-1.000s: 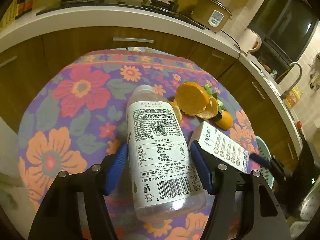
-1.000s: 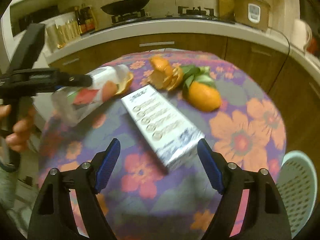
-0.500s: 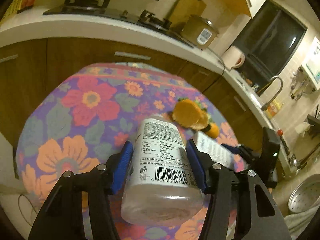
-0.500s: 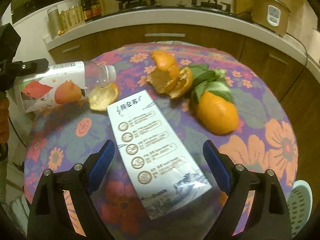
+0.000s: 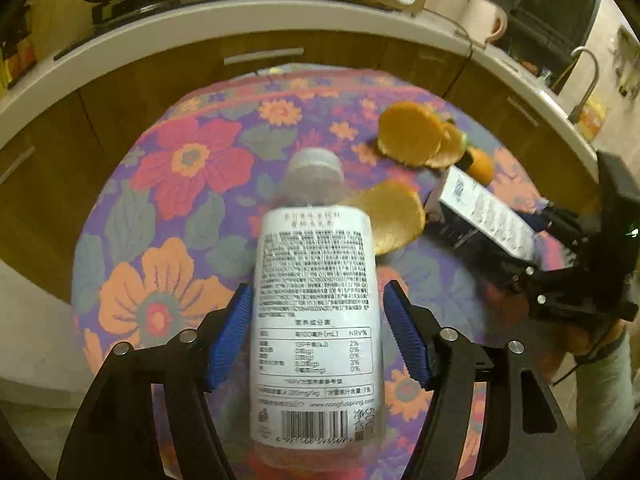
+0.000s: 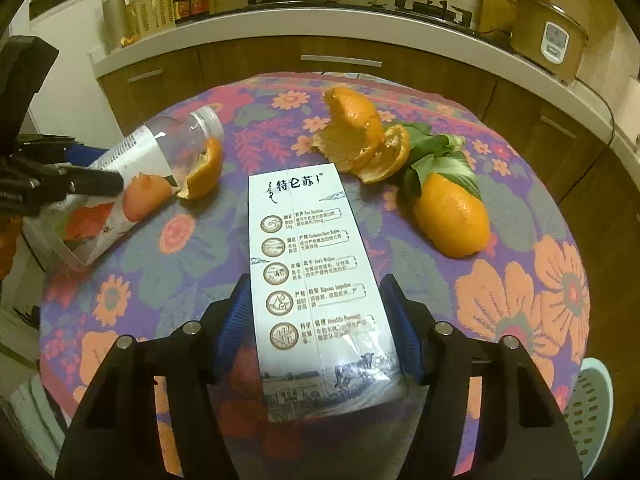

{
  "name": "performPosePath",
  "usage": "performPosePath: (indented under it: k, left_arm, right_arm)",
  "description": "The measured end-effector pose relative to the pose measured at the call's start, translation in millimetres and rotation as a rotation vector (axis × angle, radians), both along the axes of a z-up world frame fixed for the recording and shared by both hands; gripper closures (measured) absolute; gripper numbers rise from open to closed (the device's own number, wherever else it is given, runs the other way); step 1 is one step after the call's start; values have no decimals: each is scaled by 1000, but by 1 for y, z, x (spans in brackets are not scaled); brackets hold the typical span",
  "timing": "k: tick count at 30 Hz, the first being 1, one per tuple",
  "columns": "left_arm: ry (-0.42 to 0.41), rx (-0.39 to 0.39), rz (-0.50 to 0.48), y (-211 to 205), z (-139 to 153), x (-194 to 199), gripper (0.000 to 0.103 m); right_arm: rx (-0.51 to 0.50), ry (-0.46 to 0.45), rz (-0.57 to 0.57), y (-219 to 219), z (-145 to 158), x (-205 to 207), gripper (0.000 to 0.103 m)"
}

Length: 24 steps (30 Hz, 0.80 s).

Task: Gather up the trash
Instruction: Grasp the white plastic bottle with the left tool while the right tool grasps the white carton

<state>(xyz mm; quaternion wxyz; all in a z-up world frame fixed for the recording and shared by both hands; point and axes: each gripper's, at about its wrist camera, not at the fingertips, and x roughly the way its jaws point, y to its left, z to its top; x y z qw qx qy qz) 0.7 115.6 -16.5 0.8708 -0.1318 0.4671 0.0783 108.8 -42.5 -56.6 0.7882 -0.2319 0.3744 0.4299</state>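
Note:
A clear plastic bottle [image 5: 316, 304] with a white label lies lengthwise between my left gripper's [image 5: 318, 300] blue pads [image 5: 230, 340]. Those jaws are opening, and a thin gap shows at each side. The right wrist view shows the same bottle [image 6: 132, 188] at the table's left edge. A white milk carton [image 6: 316, 264] lies between my right gripper's [image 6: 316, 300] pads; these jaws are closing and touch both of its long sides. In the left wrist view the carton [image 5: 488, 216] looks tipped up off the cloth. Orange peel [image 6: 356, 136] lies behind it, and one piece [image 6: 204, 172] sits by the bottle's neck.
A whole orange with leaves [image 6: 452, 220] rests right of the carton on the round flowered tablecloth [image 6: 540, 300]. A pale green basket [image 6: 588, 412] stands below the table's right edge. Behind runs a counter with a stove and a rice cooker [image 6: 552, 40].
My right gripper moved forward over the carton and its jaws closed onto its sides. My left gripper squeezed the bottle, rolled a little, then eased off it.

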Motion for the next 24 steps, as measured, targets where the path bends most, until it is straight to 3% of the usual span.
performPosePath:
  k: [4, 7, 18, 24]
  left_arm:
    - [0, 48, 4, -7, -1, -1, 44]
    - [-31, 43, 14, -7, 4, -6, 44]
    - [-277, -25, 68, -3, 51, -34, 45]
    - [-342, -47, 26, -18, 70, -29, 45]
  right_arm:
    - [-5, 17, -28, 2, -4, 4, 43]
    - [12, 3, -55, -2, -1, 4, 49]
    - [151, 5, -195, -46, 22, 5, 51]
    - [226, 20, -273, -86, 32, 7, 51]
